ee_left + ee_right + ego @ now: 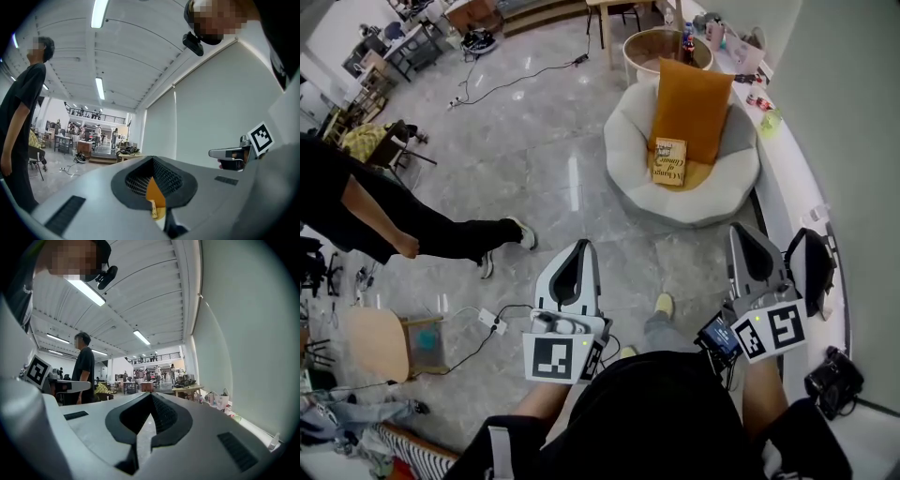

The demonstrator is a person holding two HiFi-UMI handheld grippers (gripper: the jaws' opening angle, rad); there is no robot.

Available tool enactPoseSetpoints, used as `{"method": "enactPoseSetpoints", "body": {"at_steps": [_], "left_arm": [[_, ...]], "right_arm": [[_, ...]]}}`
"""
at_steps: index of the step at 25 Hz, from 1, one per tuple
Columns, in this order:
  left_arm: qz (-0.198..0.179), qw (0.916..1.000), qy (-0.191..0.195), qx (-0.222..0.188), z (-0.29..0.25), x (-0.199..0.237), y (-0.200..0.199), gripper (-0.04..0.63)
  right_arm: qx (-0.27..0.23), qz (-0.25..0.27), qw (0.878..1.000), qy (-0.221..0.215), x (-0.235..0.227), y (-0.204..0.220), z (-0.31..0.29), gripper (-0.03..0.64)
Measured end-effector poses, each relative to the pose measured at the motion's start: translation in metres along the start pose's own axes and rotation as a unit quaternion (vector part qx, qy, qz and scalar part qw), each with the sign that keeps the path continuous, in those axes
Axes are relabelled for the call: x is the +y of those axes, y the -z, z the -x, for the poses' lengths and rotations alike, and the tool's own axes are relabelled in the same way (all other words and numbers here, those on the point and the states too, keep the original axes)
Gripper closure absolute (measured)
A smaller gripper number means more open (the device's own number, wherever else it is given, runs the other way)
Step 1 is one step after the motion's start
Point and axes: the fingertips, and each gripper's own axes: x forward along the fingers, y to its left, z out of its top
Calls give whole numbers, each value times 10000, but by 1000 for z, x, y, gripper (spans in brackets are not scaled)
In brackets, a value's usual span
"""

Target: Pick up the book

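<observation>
The book (669, 161), yellow-brown with dark lettering, leans on an orange cushion (689, 108) in a round white armchair (703, 202) across the floor ahead. Both grippers are held level, well short of the chair and pointing toward it. My left gripper (581, 248) has its jaws together with nothing held. Through the slit between them in the left gripper view (152, 160) I see the cushion (155, 190) and a sliver of the book (153, 209). My right gripper (746, 232) is shut and empty; in the right gripper view (151, 395) only floor shows past the jaws.
A person in black (384, 225) stands on the grey marble floor at the left. A wooden chair (380, 342) and a power strip with cables (492, 322) lie near left. A round table (666, 47) stands behind the armchair. A cluttered white ledge (802, 178) runs along the right wall.
</observation>
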Motion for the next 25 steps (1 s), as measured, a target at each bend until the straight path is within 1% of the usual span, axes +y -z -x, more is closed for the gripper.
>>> {"method": "enactPoseSetpoints", "body": {"at_steps": [9, 14, 18, 22, 25], "left_arm": [[31, 9997, -188, 141, -61, 16, 5, 587], [-15, 9997, -219, 87, -89, 17, 4, 586], [-9, 9996, -238, 120, -105, 11, 4, 586], [-53, 9997, -248, 5, -123, 5, -1, 586], [-86, 9996, -271, 1, -132, 1, -4, 586]], "right_arm": [[119, -6, 9999, -73, -42, 0, -57, 614], [97, -8, 9999, -111, -62, 1, -79, 613], [122, -25, 9999, -119, -78, -2, -86, 614], [54, -13, 9999, -125, -94, -6, -94, 614], [4, -26, 9999, -167, -103, -9, -100, 614]]}}
